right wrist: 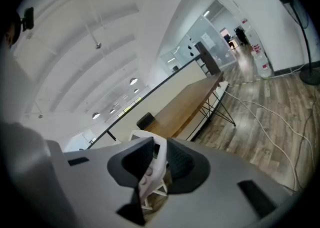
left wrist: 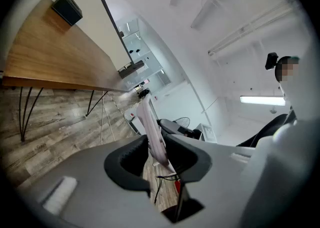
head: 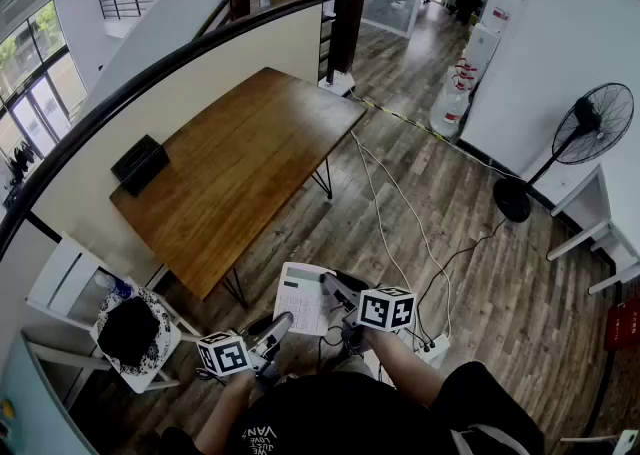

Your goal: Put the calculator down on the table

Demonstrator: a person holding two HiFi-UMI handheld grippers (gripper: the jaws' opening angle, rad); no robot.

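Observation:
In the head view a white calculator (head: pixel 303 299) hangs over the wooden floor, well short of the long wooden table (head: pixel 240 158). My left gripper (head: pixel 276 329) pinches its near left corner. My right gripper (head: pixel 339 294) clamps its right edge. In the left gripper view the calculator (left wrist: pixel 153 131) shows edge-on, slanting between the two pads, with the table (left wrist: pixel 55 59) far off to the left. In the right gripper view the calculator (right wrist: pixel 153 168) sits squeezed between the jaws, and the table (right wrist: pixel 187 104) lies ahead.
A black box (head: pixel 139 163) stands at the table's far left end. A white chair (head: pixel 75 288) with a black-topped stool (head: pixel 130 333) is at my left. Cables (head: pixel 400 213) and a power strip (head: pixel 435 348) lie on the floor at right, a standing fan (head: pixel 590 128) beyond.

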